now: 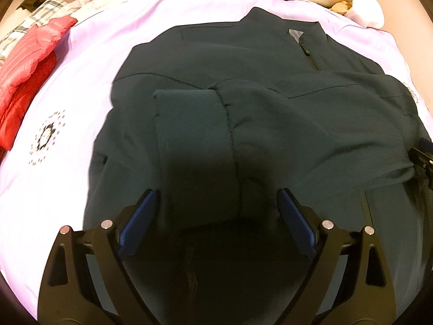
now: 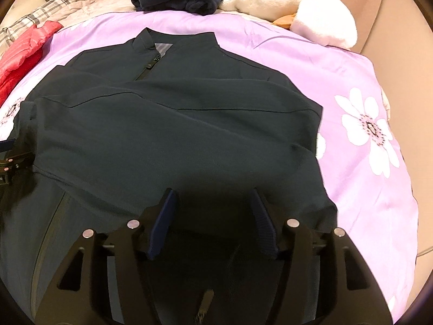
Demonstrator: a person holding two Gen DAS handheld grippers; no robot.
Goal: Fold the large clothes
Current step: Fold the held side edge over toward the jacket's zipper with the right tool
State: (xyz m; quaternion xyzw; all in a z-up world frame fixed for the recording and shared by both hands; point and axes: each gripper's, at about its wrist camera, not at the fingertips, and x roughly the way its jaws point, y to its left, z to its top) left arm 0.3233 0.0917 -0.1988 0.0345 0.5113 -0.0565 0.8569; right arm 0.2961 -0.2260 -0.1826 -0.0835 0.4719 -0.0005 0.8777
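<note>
Purple flowered bedspread (image 2: 351,62) holds the dark green zip-up jacket (image 2: 173,124), stretching straight away from both unclenched, empty grippers, left gripper (image 1: 217,199) and right gripper (image 2: 213,197), hem nearest.

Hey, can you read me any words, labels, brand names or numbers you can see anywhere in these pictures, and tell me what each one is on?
No text can be read in either view.
Grey neck label inside the collar of the dark jacket: stripes only, any print too small to read.
White mark on the left gripper at the picture's edge: cut off, unreadable.
Purple bedspread: flowers only, no words.
</note>
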